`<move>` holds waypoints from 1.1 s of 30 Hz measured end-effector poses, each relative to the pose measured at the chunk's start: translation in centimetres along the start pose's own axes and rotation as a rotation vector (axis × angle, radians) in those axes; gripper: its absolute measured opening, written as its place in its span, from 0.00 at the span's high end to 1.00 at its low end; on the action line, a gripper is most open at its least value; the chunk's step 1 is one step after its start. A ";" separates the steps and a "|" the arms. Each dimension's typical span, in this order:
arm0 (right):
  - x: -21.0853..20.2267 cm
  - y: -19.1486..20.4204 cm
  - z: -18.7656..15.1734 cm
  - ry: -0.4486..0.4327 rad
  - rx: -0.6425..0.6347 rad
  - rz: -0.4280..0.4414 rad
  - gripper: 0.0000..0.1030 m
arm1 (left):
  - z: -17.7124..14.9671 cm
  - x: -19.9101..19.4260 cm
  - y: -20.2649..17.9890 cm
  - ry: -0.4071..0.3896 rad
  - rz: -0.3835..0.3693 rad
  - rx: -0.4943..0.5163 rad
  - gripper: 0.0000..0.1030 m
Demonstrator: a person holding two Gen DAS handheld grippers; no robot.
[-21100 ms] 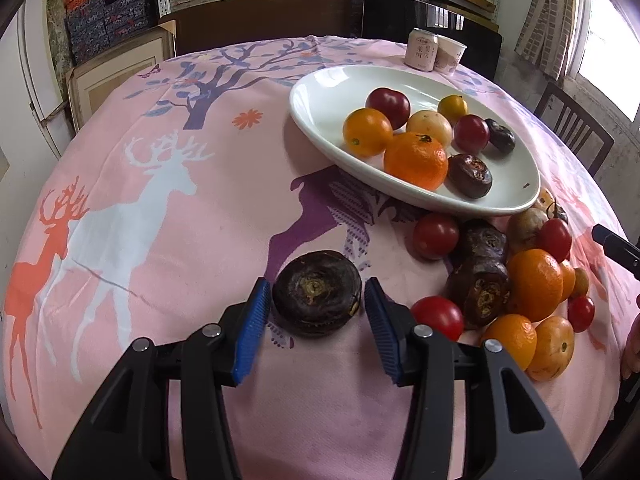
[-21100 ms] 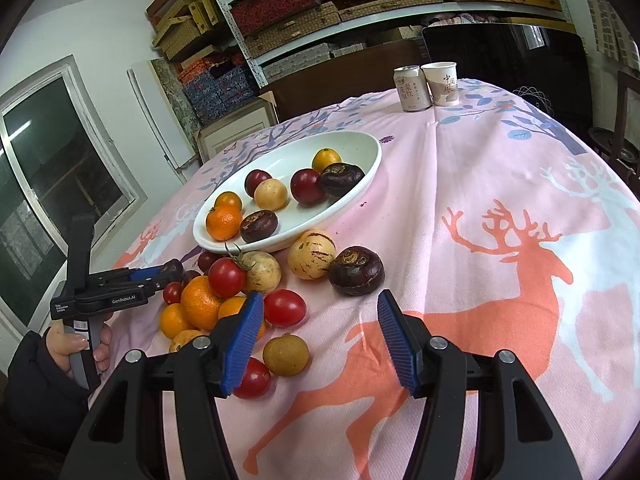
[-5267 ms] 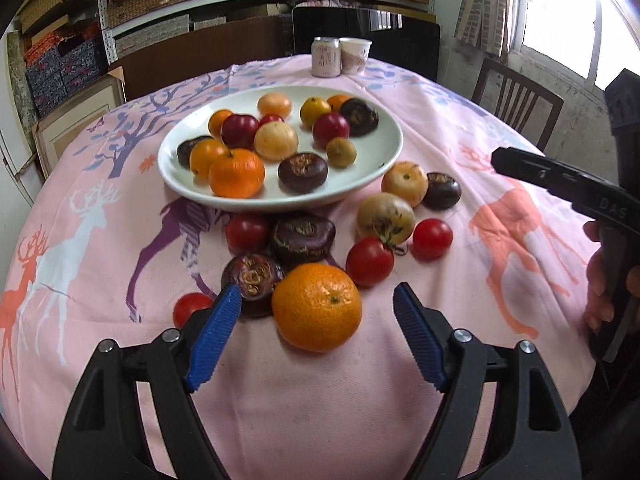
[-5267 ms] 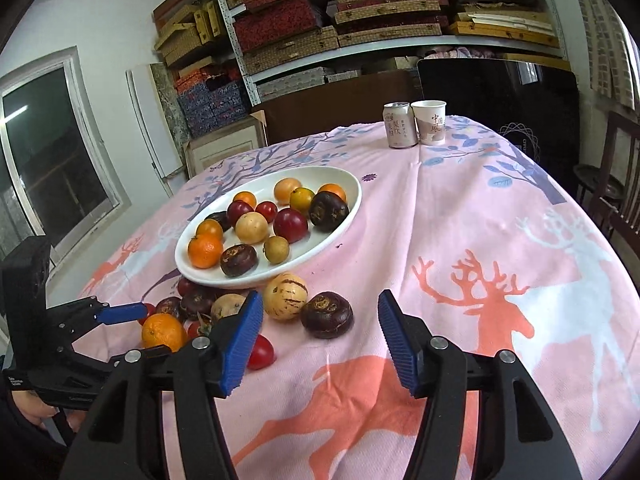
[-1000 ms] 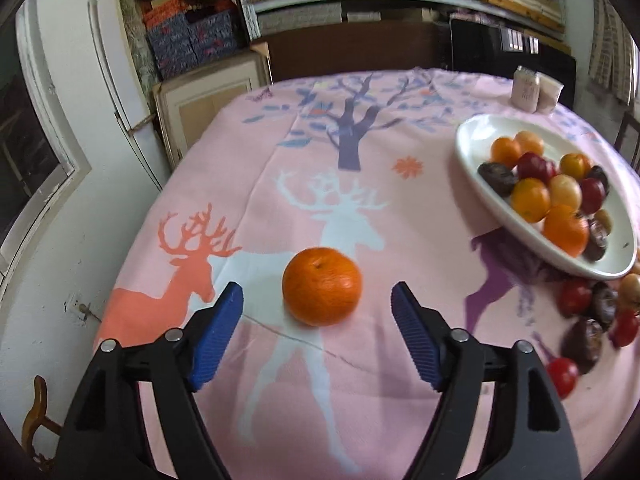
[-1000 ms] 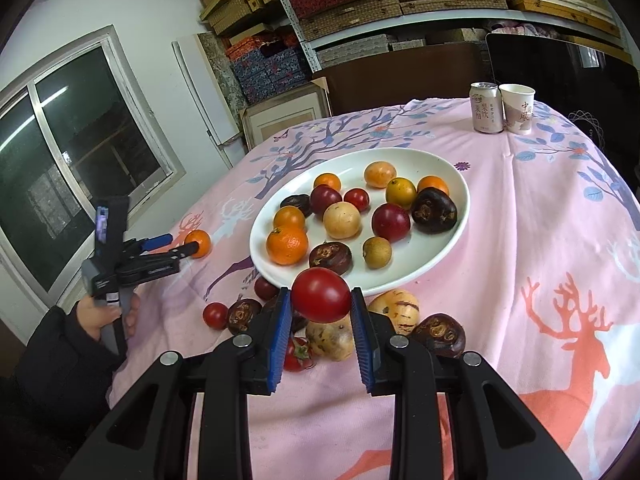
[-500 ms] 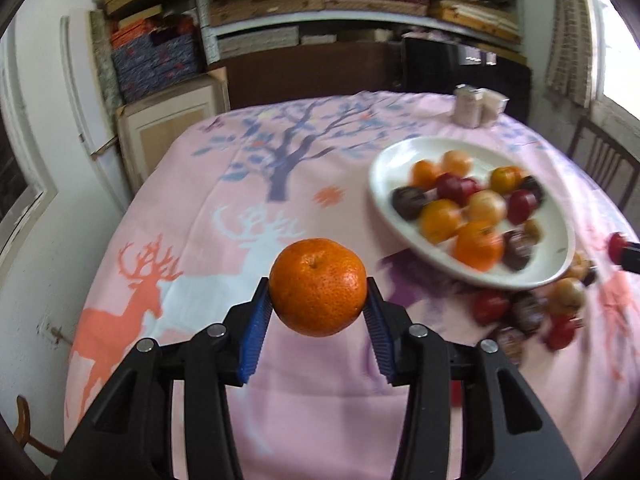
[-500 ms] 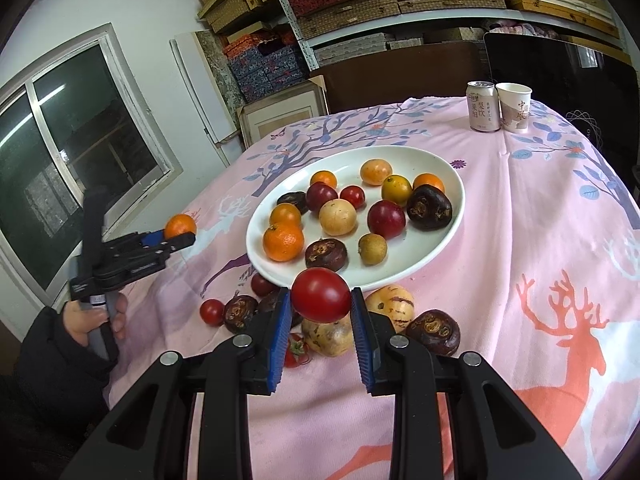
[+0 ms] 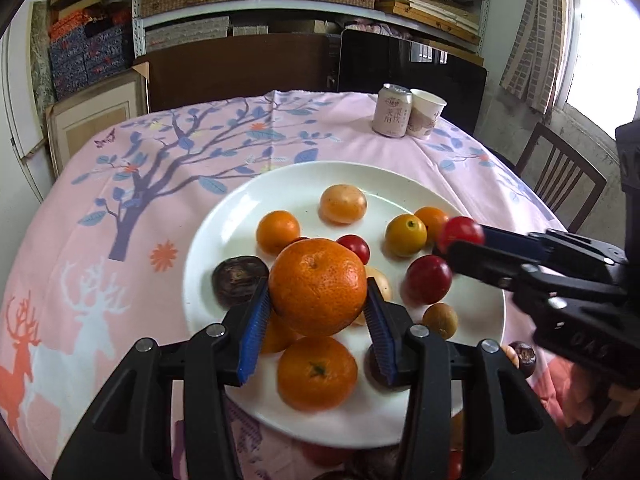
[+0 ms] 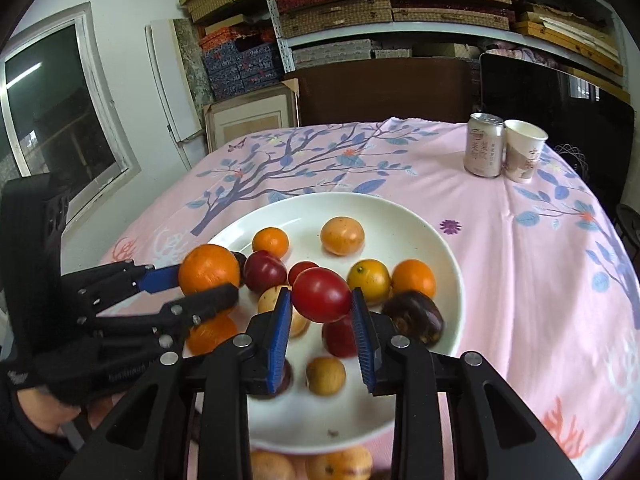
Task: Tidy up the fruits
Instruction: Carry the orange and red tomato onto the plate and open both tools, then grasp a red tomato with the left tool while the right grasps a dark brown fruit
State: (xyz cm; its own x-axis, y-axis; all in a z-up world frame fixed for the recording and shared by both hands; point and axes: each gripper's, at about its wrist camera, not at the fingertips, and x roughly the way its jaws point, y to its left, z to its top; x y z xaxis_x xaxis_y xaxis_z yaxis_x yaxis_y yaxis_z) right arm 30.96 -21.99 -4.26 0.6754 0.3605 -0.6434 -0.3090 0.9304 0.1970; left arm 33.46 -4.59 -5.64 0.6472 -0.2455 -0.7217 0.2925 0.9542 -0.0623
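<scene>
The left gripper (image 9: 318, 312) clamps an orange (image 9: 318, 286) above the plate (image 9: 224, 240), stem dimple facing the lens; only this view shows a dark fruit (image 9: 522, 354) off the rim at 3 o'clock; the right gripper (image 10: 322, 320) pinches a tomato (image 10: 322, 294) over the plate's middle, long axis tilted from 10 to 4 o'clock; only this view shows two yellow fruits (image 10: 340, 466) below the rim at 6 o'clock; a can (image 10: 484, 146) stands at 1 o'clock.

Both grippers now hang over the white plate (image 9: 224, 224): the left gripper (image 9: 318, 316) has carried its orange (image 9: 318, 286) there, the right gripper (image 10: 322, 316) its tomato (image 10: 322, 295).
</scene>
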 end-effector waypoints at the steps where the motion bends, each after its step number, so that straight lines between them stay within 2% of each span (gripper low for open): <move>1: 0.4 0.0 0.1 0.002 -0.001 -0.005 0.67 | 0.0 0.3 0.0 0.011 -0.001 -0.006 0.55; 2: 0.6 0.1 0.2 -0.003 -0.002 -0.011 0.56 | -0.1 0.4 0.1 0.013 0.003 -0.006 0.49; 3: 0.4 0.1 0.1 -0.020 -0.001 -0.020 0.52 | -0.1 0.2 0.2 0.002 0.014 -0.007 0.41; 4: 0.0 0.1 0.0 -0.032 0.001 -0.019 0.51 | -0.3 -0.3 0.4 -0.011 0.017 -0.009 0.38; 6: -1.0 0.0 -0.2 -0.039 0.007 -0.010 0.50 | -0.4 -1.7 0.6 -0.050 0.033 -0.015 0.24; 9: -3.3 -0.4 -1.2 -0.061 0.036 -0.009 0.50 | -1.1 -4.3 1.0 -0.093 0.025 -0.019 0.20; 12: -5.9 -1.1 -3.1 -0.082 0.054 -0.004 0.44 | -3.2 -6.8 1.5 -0.107 0.013 -0.010 0.13; 14: -7.6 -2.1 -5.1 -0.096 0.083 -0.017 0.39 | -5.4 -8.1 2.2 -0.085 0.011 0.001 0.13; 18: -9.1 -3.6 -8.9 -0.091 0.147 -0.034 0.39 | -9.7 -8.9 3.7 0.001 0.040 0.005 0.13; 21: -9.0 -3.3 -10.6 -0.068 0.134 -0.060 0.39 | -12.1 -8.5 4.2 0.060 0.056 0.013 0.13; 24: -8.9 -2.8 -11.4 -0.046 0.134 -0.046 0.39 | -13.2 -8.2 3.7 0.083 0.050 0.037 0.13; 29: -9.2 -2.1 -11.7 -0.046 0.105 -0.078 0.40 | -13.4 -6.9 2.0 0.121 0.072 0.112 0.14; 31: -9.2 -2.0 -11.7 -0.047 0.096 -0.082 0.42 | -13.1 -6.4 2.0 0.134 0.056 0.107 0.24; 32: -9.2 -2.0 -11.6 -0.043 0.092 -0.080 0.45 | -13.0 -6.2 1.9 0.146 0.033 0.106 0.47; 33: -9.0 -2.0 -11.6 -0.036 0.089 -0.076 0.47 | -12.9 -6.0 1.7 0.155 0.014 0.114 0.53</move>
State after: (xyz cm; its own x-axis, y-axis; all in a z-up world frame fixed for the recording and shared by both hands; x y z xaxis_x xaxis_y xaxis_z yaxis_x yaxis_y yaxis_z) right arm 17.68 -27.84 -7.43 0.7191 0.2889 -0.6320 -0.1962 0.9569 0.2141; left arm 20.99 0.73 -10.37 0.5379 -0.1947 -0.8202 0.3677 0.9297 0.0205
